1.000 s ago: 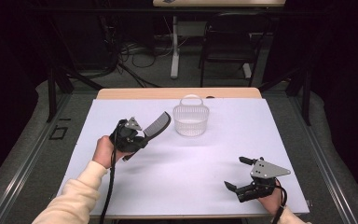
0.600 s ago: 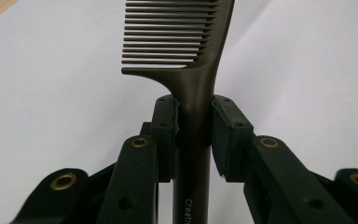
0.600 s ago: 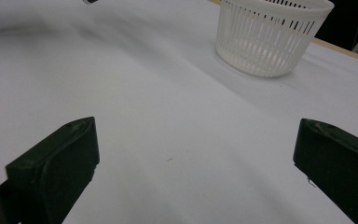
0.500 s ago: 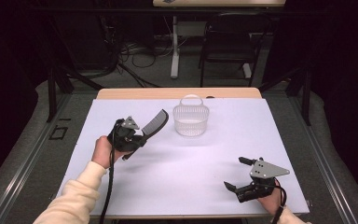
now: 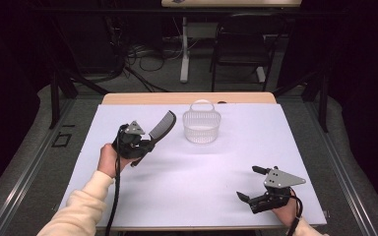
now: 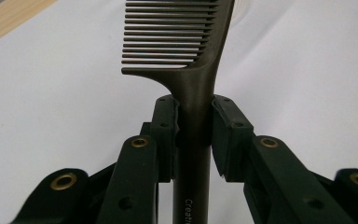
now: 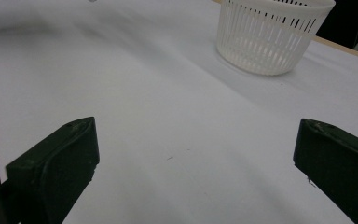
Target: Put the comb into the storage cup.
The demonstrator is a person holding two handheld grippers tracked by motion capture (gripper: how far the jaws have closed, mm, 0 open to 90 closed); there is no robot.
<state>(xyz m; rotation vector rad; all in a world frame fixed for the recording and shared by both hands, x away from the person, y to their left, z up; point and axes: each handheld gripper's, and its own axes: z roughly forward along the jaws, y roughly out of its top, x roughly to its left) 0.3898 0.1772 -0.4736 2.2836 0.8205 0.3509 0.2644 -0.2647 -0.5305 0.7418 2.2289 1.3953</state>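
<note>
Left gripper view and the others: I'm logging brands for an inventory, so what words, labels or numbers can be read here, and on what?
"Creati", cut off by the bottom edge of the left gripper view: pale print running along the handle of the dark comb, which the left gripper clamps.
White slotted basket: no print visible.
White table cover: no print visible.
Right gripper: no readable marking.

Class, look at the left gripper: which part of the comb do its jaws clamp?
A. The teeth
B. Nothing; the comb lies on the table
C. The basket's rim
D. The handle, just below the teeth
D: in the left gripper view, the left gripper has both jaws pressed against the handle of the comb, just below its teeth.
</note>
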